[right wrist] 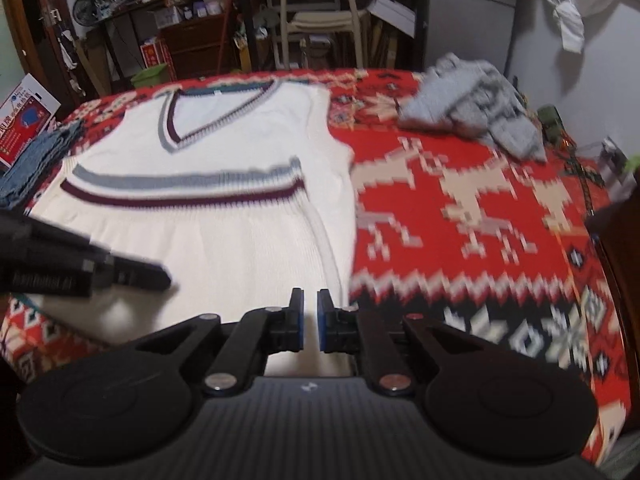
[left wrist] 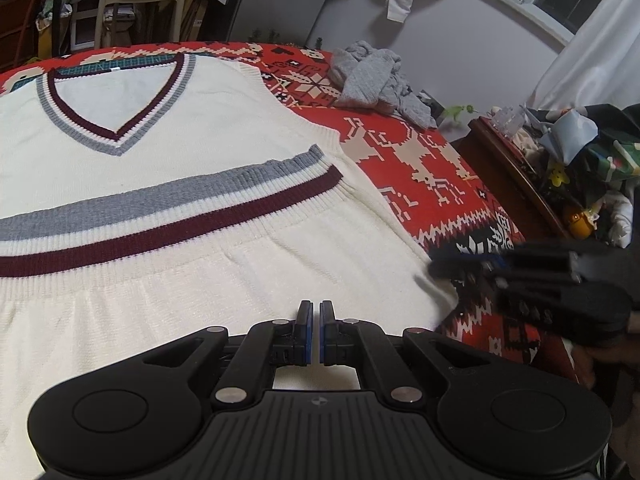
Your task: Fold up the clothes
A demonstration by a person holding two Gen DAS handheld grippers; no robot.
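Vest (right wrist: 208, 208) lies half-folded; both grippers' fingers (left wrist: 305, 320) nearly closed, empty; only right view shows blue cloth (right wrist: 36, 160).

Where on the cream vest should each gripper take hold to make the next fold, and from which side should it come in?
Probably at the folded near edge of the vest, one gripper toward each end. The hem is already turned up over the chest, so that doubled edge lies flat and closest. Bring the left gripper and right gripper in low from the near side, jaws straddling both layers. Both are nearly closed now, holding nothing.
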